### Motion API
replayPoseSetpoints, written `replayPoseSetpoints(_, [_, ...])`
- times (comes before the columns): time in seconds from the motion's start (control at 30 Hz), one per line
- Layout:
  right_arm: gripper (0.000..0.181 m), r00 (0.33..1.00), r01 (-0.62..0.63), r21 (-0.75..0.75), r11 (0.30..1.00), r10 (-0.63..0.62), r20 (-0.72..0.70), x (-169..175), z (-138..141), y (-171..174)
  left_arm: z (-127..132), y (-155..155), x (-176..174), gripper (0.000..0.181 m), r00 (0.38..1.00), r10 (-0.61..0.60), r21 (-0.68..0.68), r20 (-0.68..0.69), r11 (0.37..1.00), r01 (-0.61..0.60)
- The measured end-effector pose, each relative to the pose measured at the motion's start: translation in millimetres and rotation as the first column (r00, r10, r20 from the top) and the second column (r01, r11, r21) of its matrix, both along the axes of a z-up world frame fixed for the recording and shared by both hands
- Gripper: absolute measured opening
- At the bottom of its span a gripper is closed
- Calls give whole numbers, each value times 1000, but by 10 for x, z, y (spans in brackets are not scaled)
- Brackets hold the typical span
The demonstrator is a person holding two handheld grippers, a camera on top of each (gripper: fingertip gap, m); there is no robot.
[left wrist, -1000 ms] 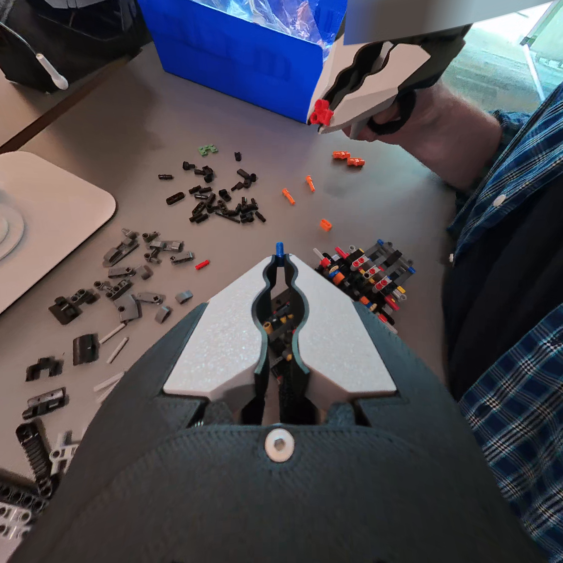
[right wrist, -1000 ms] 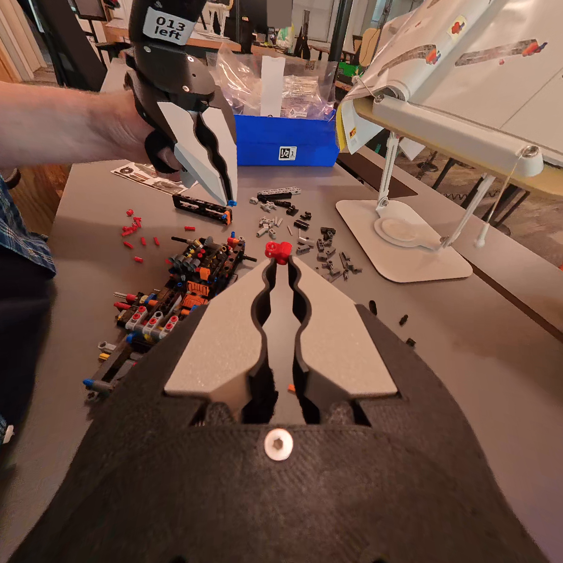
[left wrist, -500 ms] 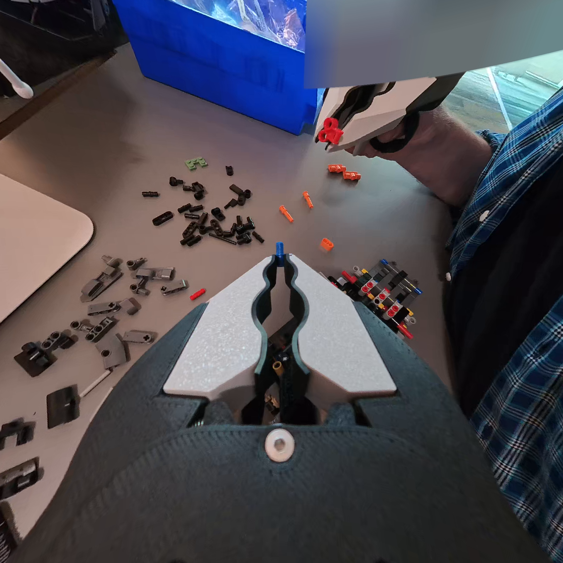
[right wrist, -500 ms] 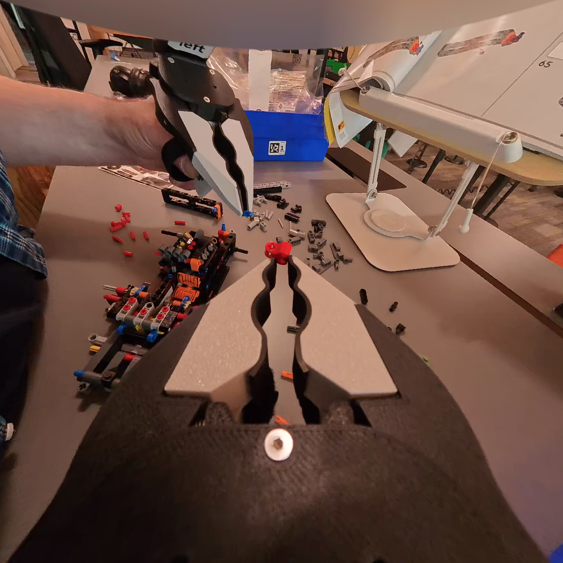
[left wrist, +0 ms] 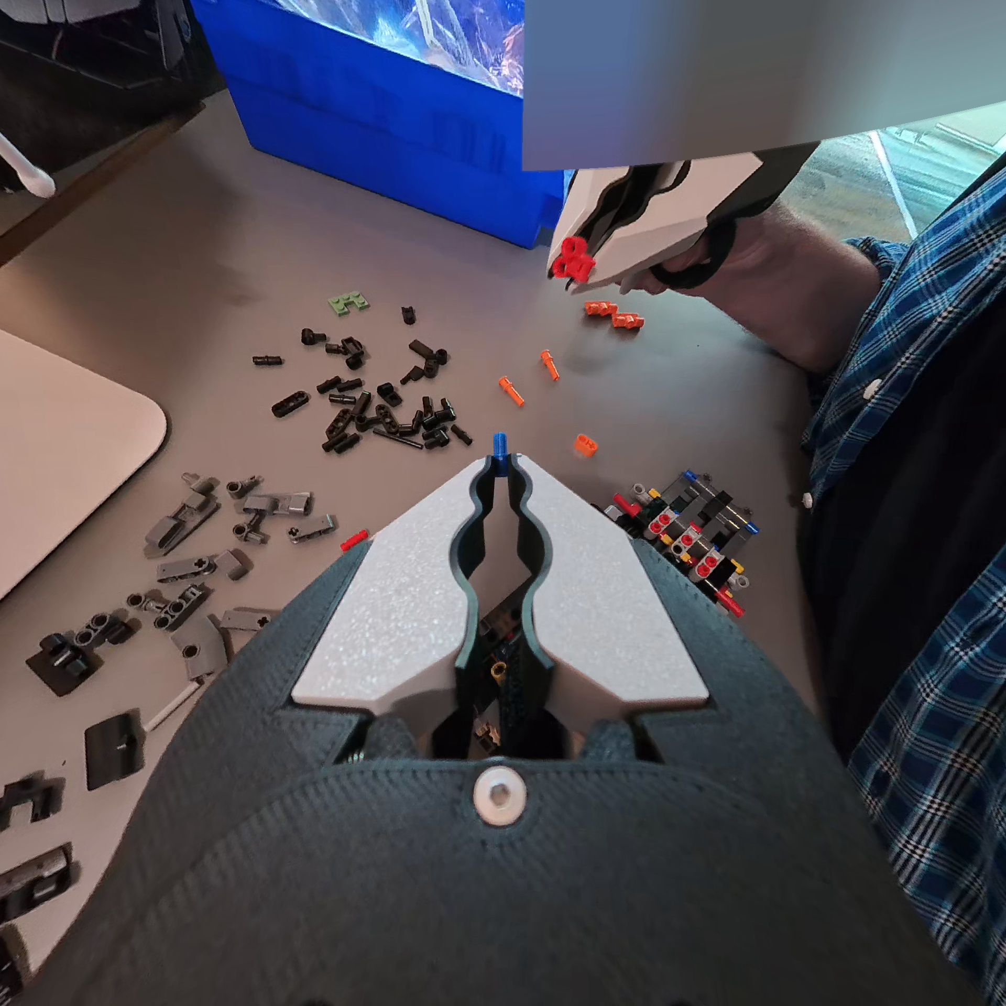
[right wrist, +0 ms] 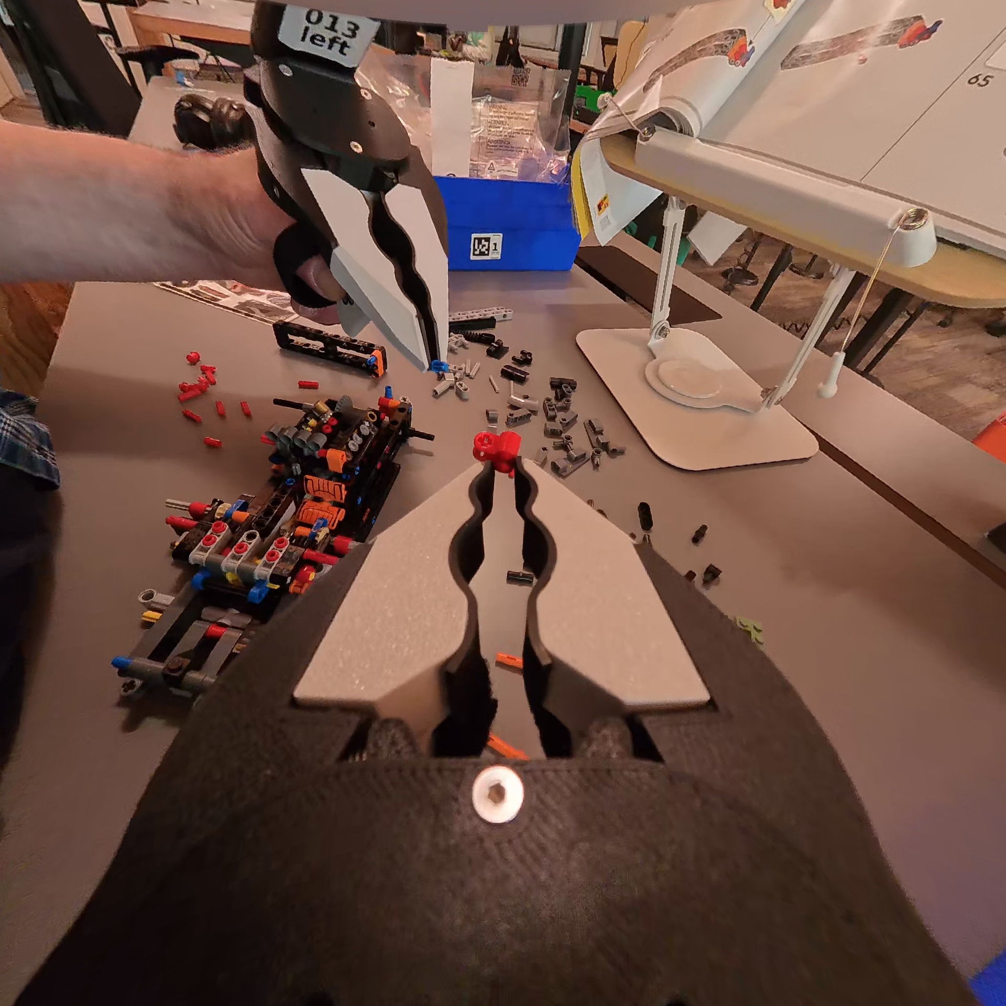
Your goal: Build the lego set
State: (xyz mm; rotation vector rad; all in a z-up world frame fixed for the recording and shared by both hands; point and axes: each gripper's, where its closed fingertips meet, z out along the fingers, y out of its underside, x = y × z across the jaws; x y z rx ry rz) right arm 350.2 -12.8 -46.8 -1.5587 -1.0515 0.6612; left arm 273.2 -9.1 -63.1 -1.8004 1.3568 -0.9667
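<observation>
My left gripper (left wrist: pixel 500 462) is shut on a small blue pin (left wrist: pixel 499 447) and held above the table. It also shows in the right wrist view (right wrist: pixel 435 363), with the blue pin (right wrist: pixel 437 365) at its tips. My right gripper (right wrist: pixel 496 460) is shut on a red connector piece (right wrist: pixel 495 446) and also shows in the left wrist view (left wrist: pixel 569 269), with the red connector (left wrist: pixel 570 260) at its tips. The partly built black, orange and grey model (right wrist: pixel 283 522) lies on the table to the left of my right gripper; its end shows in the left wrist view (left wrist: pixel 688 536).
Loose piles lie on the grey table: black pieces (left wrist: pixel 381 403), grey pieces (left wrist: pixel 207 544), orange pieces (left wrist: pixel 612 314), red pins (right wrist: pixel 204 386). A blue bin (right wrist: pixel 506 228) with plastic bags stands at the back. A white stand base (right wrist: pixel 702 392) holds the instruction booklet (right wrist: pixel 849 81). A black beam frame (right wrist: pixel 329 347) lies behind the model. There is about 9 cm between the tips of the two grippers.
Both grippers have shifted slightly while keeping their pieces. The left gripper has come a little lower and nearer the right gripper's side of the table.
</observation>
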Motion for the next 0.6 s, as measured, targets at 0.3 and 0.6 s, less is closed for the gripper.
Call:
replayPoseSetpoints(0.3, [5, 1000, -1, -53, 999, 1, 1, -15, -109, 42, 4, -13, 25, 4, 1000, -4, 24, -18, 1000, 5])
replayPoseSetpoints(0.6, [5, 971, -107, -154, 982, 70, -229, -13, 41, 17, 224, -116, 273, 4, 997, -72, 136, -33, 988, 76])
